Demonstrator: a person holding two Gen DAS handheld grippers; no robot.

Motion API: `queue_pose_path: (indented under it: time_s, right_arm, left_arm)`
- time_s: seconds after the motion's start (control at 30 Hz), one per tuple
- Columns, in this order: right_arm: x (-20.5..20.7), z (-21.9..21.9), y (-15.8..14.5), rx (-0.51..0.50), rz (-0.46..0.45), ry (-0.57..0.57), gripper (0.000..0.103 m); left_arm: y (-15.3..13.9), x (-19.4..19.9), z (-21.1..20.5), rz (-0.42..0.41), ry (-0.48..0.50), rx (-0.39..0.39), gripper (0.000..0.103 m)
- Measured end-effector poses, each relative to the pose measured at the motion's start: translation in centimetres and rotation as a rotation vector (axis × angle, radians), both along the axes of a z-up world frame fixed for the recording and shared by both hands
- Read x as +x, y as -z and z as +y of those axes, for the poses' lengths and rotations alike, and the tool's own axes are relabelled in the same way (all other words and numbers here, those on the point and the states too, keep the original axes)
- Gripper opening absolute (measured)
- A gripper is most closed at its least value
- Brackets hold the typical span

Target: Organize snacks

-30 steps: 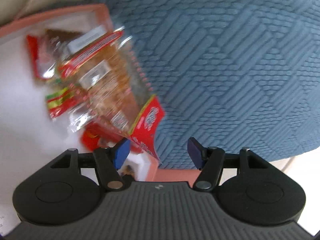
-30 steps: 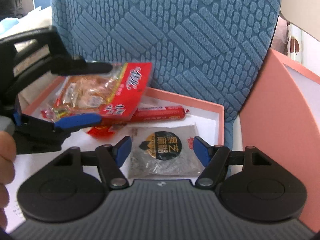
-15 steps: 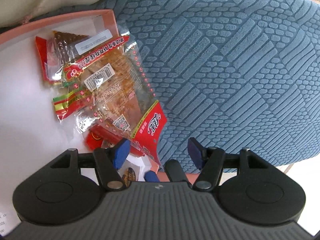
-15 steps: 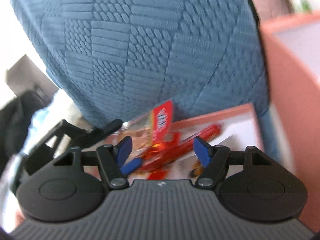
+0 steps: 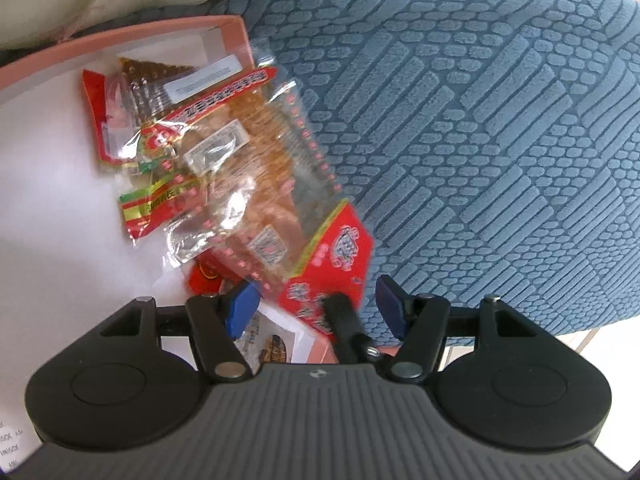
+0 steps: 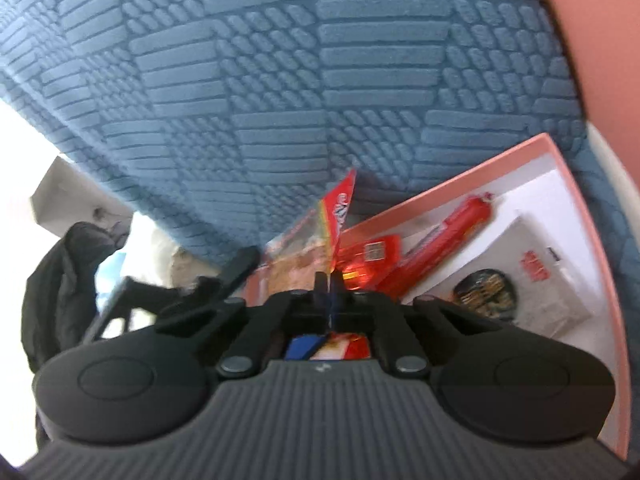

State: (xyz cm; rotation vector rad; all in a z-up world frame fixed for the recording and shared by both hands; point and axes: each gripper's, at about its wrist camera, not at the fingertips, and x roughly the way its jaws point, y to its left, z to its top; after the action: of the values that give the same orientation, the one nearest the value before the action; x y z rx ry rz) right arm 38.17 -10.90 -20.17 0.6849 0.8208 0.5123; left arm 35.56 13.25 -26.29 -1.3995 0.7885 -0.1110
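A clear snack bag [image 5: 256,168] with a red printed end [image 5: 340,256] lies on other packets in a pink box [image 5: 160,28]. My left gripper [image 5: 314,304] stands open just short of that red end, its blue pads apart and not pressing on anything. One black finger of my right gripper [image 5: 344,320] reaches in between them. In the right wrist view my right gripper [image 6: 329,280] is shut on the bag's red edge [image 6: 340,208], which stands up on its side. The left gripper's fingers [image 6: 236,268] show at the left.
The box [image 6: 460,180] also holds a red sausage stick [image 6: 460,224], a red packet [image 6: 372,252] and a pale sachet with a black round label [image 6: 484,284]. A blue textured cushion [image 5: 480,140] rises right behind it. A pink wall [image 6: 592,20] stands at the right, a black bag [image 6: 56,280] at the left.
My right gripper rolled, came in to the bag's red end and closed on it; the red end now stands up. The left gripper stayed where it was, still open.
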Motion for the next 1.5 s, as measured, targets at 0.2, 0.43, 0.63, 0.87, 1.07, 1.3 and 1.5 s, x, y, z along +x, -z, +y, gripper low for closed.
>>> queue_pose_path:
  time_s: [0.2, 0.43, 0.63, 0.87, 1.07, 1.3, 1.5]
  right_arm:
    - [-1.4, -0.2, -0.5, 0.051, 0.024, 0.012, 0.003]
    - [-2.1, -2.1, -1.1, 0.093, -0.015, 0.043, 0.003]
    - [-2.2, -3.1, -0.2, 0.085, 0.014, 0.049, 0.003]
    - [-2.3, -2.7, -0.8, 0.121, 0.007, 0.033, 0.003]
    - [-3.4, -3.4, -1.3, 0.096, -0.006, 0.022, 0.003]
    - [-4.8, -3.8, 0.2, -0.022, 0.042, 0.010, 0.003]
    - [-5.5, -3.5, -0.3, -0.183, -0.005, 0.008, 0.003]
  left_arm:
    - [0.6, -0.2, -0.1, 0.014, -0.006, -0.016, 0.068]
    - [1.4, -0.2, -1.1, 0.039, -0.002, -0.043, 0.068]
    - [1.9, -0.4, -0.2, 0.049, -0.061, -0.076, 0.068]
    - [3.4, -1.4, 1.0, 0.079, -0.170, -0.227, 0.068]
    - [3.2, -1.0, 1.6, 0.096, -0.184, -0.181, 0.060]
    - [3.2, -0.6, 1.7, 0.128, -0.171, -0.139, 0.042]
    - [3.3, -0.4, 1.6, 0.143, -0.156, -0.101, 0.021]
